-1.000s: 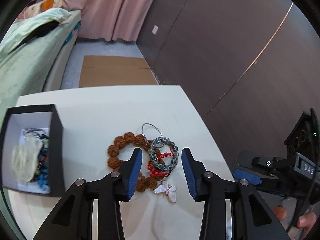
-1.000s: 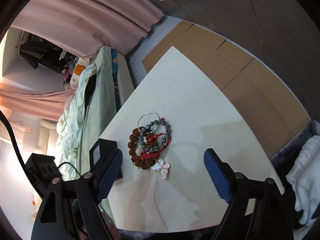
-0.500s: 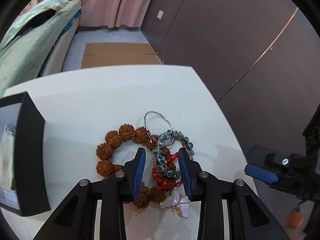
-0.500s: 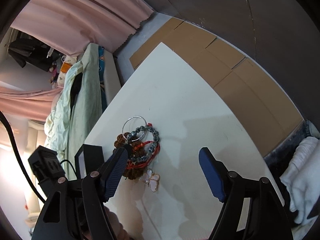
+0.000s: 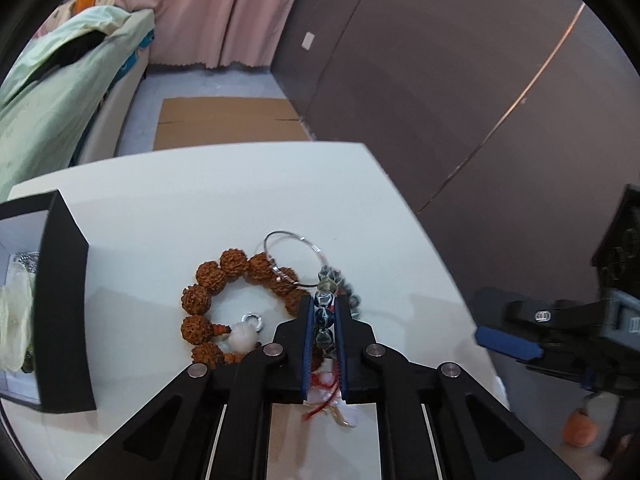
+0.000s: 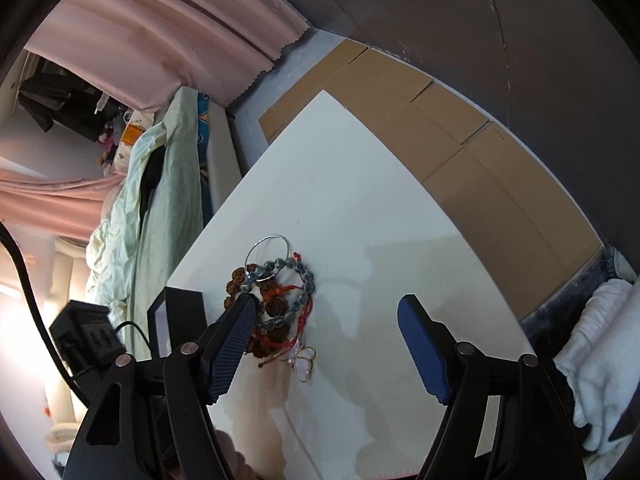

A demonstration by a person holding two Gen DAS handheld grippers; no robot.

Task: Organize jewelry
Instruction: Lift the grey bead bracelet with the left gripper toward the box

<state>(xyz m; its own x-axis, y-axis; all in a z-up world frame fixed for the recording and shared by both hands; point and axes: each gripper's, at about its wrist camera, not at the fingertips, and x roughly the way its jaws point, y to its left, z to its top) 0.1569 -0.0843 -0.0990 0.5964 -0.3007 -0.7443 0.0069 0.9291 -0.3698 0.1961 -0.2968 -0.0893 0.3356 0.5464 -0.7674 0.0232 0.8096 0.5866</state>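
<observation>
My left gripper (image 5: 323,308) is shut on a blue-grey bead bracelet (image 5: 325,317) with red cord, pinched between the blue pads. Under it lies a brown seed-bead bracelet (image 5: 208,300) with a white stone and a thin silver hoop (image 5: 294,254). A butterfly pendant (image 6: 303,362) lies by the pile on the white table (image 6: 360,208). The bead bracelet (image 6: 298,276) also shows in the right wrist view. My right gripper (image 6: 326,348) is open and empty, above the table beside the pile. A black jewelry box (image 5: 60,304) holding several pieces stands at the left.
The table's right edge drops to the floor near the pile. A bed with a green cover (image 5: 48,96) is left of the table. Flat cardboard (image 5: 228,122) lies on the floor beyond, before a dark wall and pink curtains.
My left gripper moved forward and down over the pile and closed on the blue-grey bead bracelet. The right gripper drifted slightly and stayed open.
</observation>
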